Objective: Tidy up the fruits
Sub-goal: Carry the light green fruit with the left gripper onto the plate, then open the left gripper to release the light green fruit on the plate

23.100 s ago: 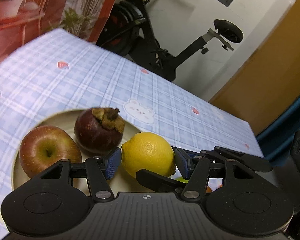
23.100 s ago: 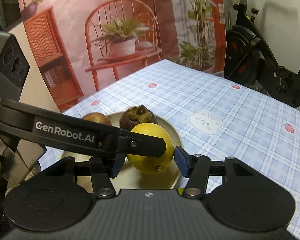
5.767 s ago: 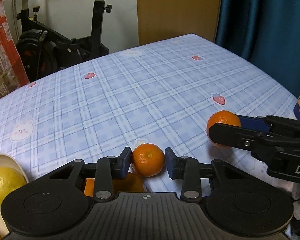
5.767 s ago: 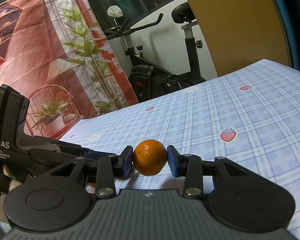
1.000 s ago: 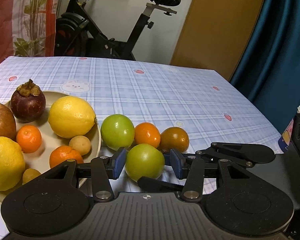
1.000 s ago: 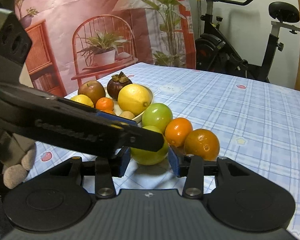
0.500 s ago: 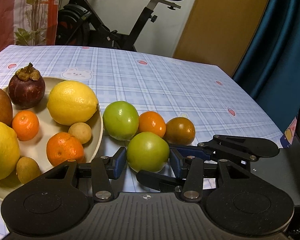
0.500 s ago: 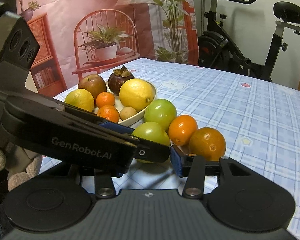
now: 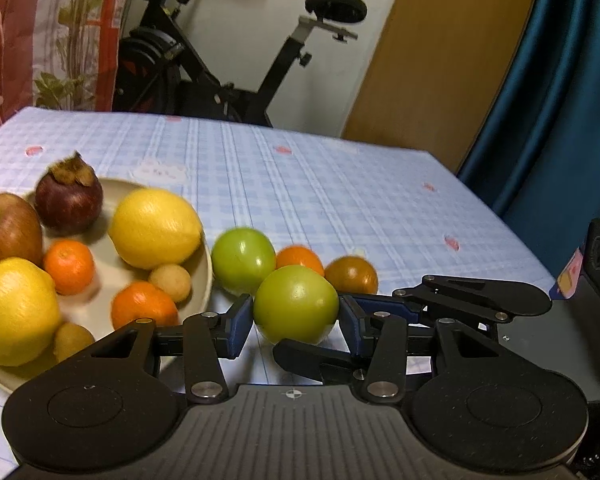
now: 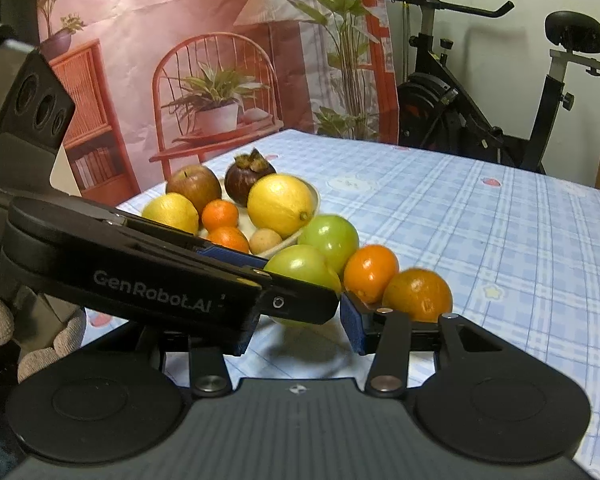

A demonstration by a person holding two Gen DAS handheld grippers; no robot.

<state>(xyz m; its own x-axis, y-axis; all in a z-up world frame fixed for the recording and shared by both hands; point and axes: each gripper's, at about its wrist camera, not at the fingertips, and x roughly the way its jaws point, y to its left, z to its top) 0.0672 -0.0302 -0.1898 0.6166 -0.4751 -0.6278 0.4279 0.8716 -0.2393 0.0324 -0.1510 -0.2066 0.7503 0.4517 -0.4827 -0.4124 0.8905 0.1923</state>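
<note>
A green fruit (image 9: 296,308) sits between the blue pads of my left gripper (image 9: 296,329), which is shut on it. Below it a shadow falls on the cloth. My right gripper (image 10: 298,334) reaches in from the right and also closes on this green fruit (image 10: 304,266). Its right pad lies against the fruit. Its left pad is hidden behind the left gripper's finger (image 10: 180,280). The beige plate (image 9: 208,276) at the left holds two lemons, an apple, a mangosteen, mandarins and small brown fruits.
Beside the plate (image 10: 315,196) lie a second green fruit (image 9: 242,260), an orange (image 9: 300,258) and a darker orange (image 9: 352,276). The checked tablecloth (image 9: 340,192) runs back to an exercise bike (image 9: 228,76). A blue curtain (image 9: 560,120) hangs at the right. A gloved hand (image 10: 4,320) holds the left gripper.
Both grippers have stayed around the green fruit. Both views have tipped up a little, and the fruit now sits slightly higher between the pads with a shadow under it.
</note>
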